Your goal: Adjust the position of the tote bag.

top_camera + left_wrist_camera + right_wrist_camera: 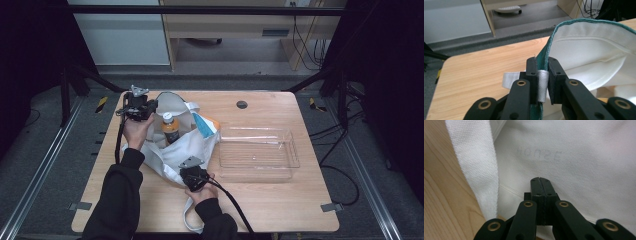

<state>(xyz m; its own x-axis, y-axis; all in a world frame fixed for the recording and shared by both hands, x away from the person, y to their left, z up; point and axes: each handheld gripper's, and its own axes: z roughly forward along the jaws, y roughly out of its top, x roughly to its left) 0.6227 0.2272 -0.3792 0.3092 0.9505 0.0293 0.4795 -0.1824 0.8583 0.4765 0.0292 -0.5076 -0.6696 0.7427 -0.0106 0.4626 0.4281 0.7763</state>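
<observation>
A white cloth tote bag (pixel 197 145) with a green-edged rim lies open on the wooden table (pixel 280 200). Inside it stands a bottle (pixel 170 129) with an orange label and a pale cap. My left gripper (pixel 141 107) is at the bag's far left rim. In the left gripper view it (pixel 541 62) is shut on the green rim (pixel 549 47), where a white strap (pixel 542 83) is sewn on. My right gripper (pixel 191 170) sits at the bag's near side. Its jaws (pixel 540 180) are shut tight against the white fabric (pixel 574 150); no cloth shows between them.
A clear plastic tray (pixel 257 161) stands to the right of the bag. A blue and orange packet (pixel 204 124) pokes from the bag's right side. One bag strap (pixel 189 215) trails to the table's front edge. A round cable hole (pixel 242 104) is at the back.
</observation>
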